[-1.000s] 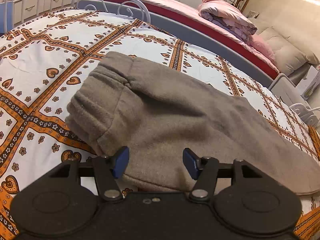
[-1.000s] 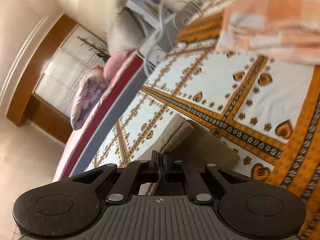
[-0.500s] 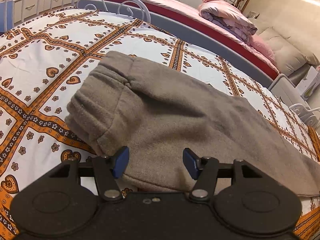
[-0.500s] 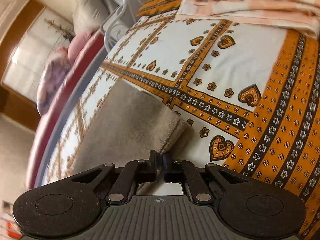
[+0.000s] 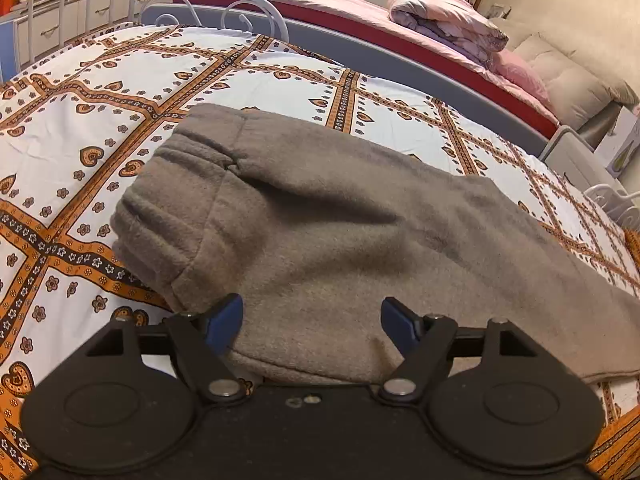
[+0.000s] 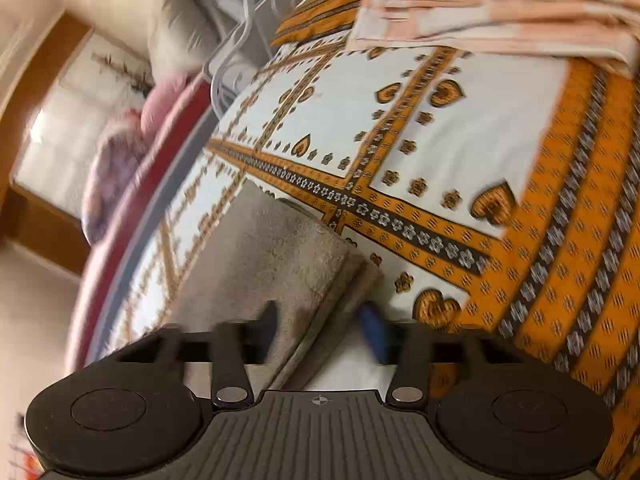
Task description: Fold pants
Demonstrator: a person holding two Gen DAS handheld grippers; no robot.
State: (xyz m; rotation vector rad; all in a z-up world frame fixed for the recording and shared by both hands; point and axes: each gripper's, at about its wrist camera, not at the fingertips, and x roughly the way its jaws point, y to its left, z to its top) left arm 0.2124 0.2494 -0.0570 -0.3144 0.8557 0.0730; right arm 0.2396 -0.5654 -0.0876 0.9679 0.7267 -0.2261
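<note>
Left gripper (image 5: 311, 320) opening, jaws apart over the near edge of the pants (image 5: 340, 240), pads not pressing the cloth; right gripper (image 6: 324, 326) also opening, blurred, with the leg hem (image 6: 316, 276) between its jaws, seemingly let go; grey pants lying lengthwise on the bed (image 5: 100, 128), waistband (image 5: 168, 208) at the left end, legs laid one over the other; lengthwise fold apparently done; crosswise folds, hem toward waistband, left to do; folded quilt (image 6: 492, 8) lying well apart beyond.
</note>
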